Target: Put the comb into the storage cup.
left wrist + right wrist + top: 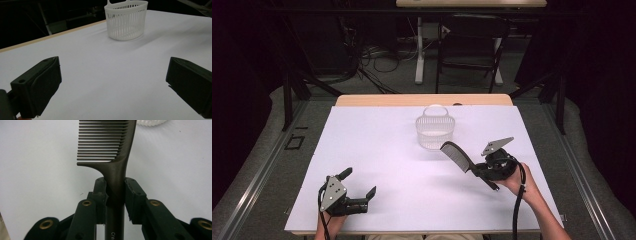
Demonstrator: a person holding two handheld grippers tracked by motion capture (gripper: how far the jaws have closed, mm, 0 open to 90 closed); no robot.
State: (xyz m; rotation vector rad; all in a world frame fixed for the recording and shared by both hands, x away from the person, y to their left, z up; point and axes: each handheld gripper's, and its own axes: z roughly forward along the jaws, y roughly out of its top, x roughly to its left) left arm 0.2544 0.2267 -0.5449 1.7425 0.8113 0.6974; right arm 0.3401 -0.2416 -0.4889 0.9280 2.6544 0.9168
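Observation:
A black wide-toothed comb (458, 156) is held by its handle in my right gripper (478, 170), at the table's right side. In the right gripper view the jaws press on both sides of the comb (115, 170) handle, teeth pointing left; the right gripper (115, 192) is shut on it. The comb's toothed end points up and left toward a white slatted basket (435, 131), standing upright a little beyond it. My left gripper (358, 184) rests at the near left, jaws wide apart with nothing between them. The basket (126, 21) stands far ahead of the left gripper (112, 80).
A white sheet (387, 160) covers the wooden table (422, 100). Behind the table stand a folding chair (469, 50), a table leg and loose cables on the floor. Dark frame bars run along both sides.

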